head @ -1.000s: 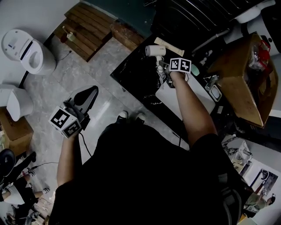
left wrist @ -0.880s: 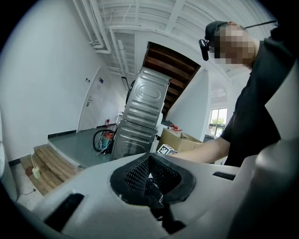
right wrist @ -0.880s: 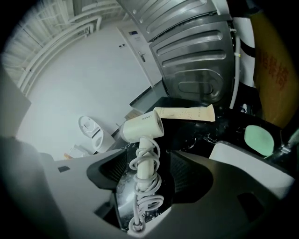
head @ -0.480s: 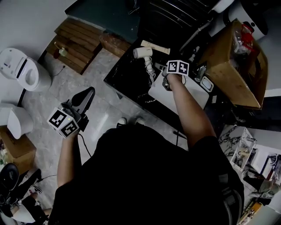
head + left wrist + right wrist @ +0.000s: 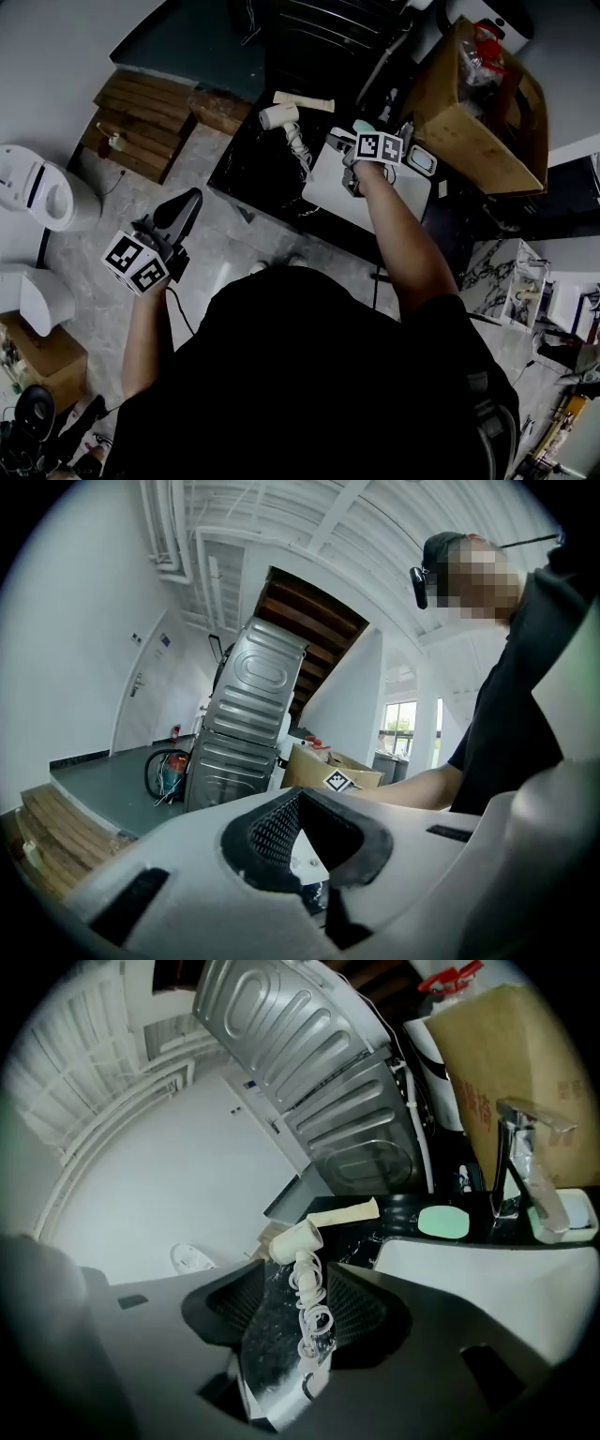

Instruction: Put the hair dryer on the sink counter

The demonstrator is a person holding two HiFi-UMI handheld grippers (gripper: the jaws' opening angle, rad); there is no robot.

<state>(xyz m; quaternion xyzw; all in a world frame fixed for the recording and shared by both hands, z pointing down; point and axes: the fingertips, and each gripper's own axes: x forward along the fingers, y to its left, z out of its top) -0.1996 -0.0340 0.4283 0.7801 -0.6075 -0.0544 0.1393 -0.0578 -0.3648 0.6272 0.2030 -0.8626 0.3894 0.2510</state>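
The cream hair dryer (image 5: 279, 116) lies on the black sink counter (image 5: 248, 164), its coiled cord (image 5: 298, 145) trailing toward the white basin (image 5: 375, 192). My right gripper (image 5: 347, 161) hovers over the basin's left edge, a short way right of the cord. In the right gripper view the hair dryer (image 5: 296, 1238) and cord (image 5: 311, 1307) lie on the counter beyond the right gripper (image 5: 298, 1288); its jaws are closing and the pads touch nothing. My left gripper (image 5: 180, 208) is shut and empty over the floor; in its own view the left gripper (image 5: 305, 803) points at the room.
A chrome faucet (image 5: 525, 1162) and a green soap (image 5: 442, 1222) sit behind the basin. A cream stick (image 5: 305, 101) lies next to the dryer. A cardboard box (image 5: 469, 103) stands at the right, wooden boards (image 5: 141, 127) and a toilet (image 5: 37, 187) at the left.
My right gripper has drawn back from the hair dryer toward the basin, leaving the dryer on the counter. The left gripper has stayed put.
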